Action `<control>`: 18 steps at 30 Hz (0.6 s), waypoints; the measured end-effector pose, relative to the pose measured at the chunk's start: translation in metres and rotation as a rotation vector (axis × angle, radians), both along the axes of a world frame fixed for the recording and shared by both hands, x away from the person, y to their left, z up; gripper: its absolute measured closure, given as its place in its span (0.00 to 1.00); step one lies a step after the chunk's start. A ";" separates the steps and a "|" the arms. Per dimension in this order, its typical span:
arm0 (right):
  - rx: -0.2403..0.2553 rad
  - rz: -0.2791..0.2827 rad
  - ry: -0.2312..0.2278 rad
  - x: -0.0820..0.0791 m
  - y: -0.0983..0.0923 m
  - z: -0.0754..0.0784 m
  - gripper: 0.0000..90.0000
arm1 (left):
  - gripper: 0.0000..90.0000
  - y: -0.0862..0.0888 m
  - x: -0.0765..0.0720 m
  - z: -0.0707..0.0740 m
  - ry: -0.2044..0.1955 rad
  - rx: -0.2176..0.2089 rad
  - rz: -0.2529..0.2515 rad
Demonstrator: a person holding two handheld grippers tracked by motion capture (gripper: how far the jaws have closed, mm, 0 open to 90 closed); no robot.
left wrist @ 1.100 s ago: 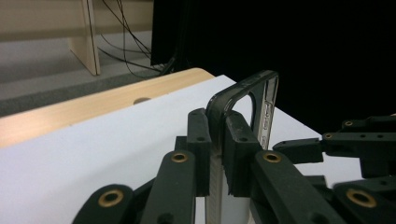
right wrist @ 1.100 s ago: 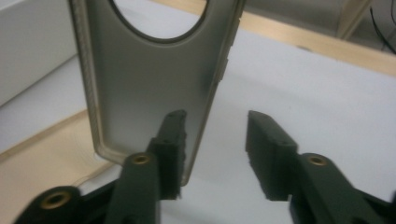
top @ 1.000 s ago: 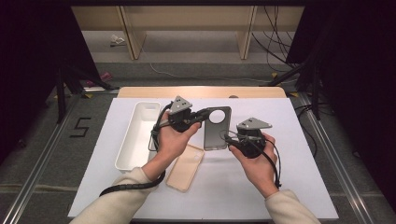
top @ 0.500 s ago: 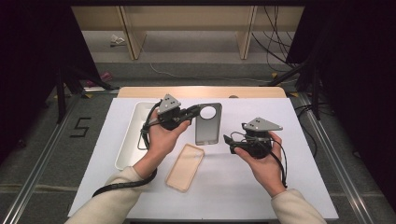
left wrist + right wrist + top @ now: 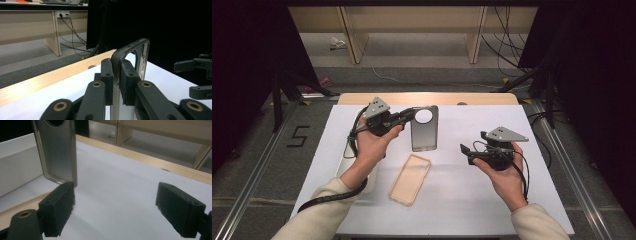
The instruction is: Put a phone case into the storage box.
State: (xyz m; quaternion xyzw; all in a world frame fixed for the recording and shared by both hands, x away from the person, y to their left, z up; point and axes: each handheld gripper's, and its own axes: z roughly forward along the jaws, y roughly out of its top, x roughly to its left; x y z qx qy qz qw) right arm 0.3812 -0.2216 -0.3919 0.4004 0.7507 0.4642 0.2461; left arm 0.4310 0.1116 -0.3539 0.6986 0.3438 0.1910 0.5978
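Surface: white table mat (image 5: 512, 130), wooden edge at the far side.
Left gripper (image 5: 404, 117): you pinch the grey phone case (image 5: 424, 136) by its top rim, lifted clear above the mat.
Right gripper (image 5: 465, 154): jaws have just been opening, now spread wide with nothing between them, freeing the grey case to your left hand.
Clear case (image 5: 410, 179): flat, near centre.
White tray (image 5: 15, 162): left, likely the drop spot.

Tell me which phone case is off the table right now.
The dark grey case with the round camera hole, clamped in the left gripper. The translucent tan case lies flat on the white mat.
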 end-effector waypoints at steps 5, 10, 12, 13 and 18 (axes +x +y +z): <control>-0.001 -0.012 0.009 -0.002 -0.004 -0.001 0.18 | 0.91 0.008 0.000 0.005 -0.007 -0.007 0.005; -0.002 -0.018 0.016 -0.004 -0.009 -0.004 0.18 | 0.91 0.015 -0.001 0.009 -0.015 -0.005 0.007; 0.000 -0.022 0.017 -0.004 -0.010 -0.004 0.18 | 0.91 0.018 -0.001 0.011 -0.019 -0.004 0.006; -0.001 -0.024 0.016 -0.005 -0.011 -0.004 0.18 | 0.91 0.019 -0.001 0.012 -0.021 -0.006 0.006; 0.008 -0.032 0.011 -0.007 -0.015 -0.003 0.18 | 0.91 0.026 -0.001 0.016 -0.025 -0.009 0.008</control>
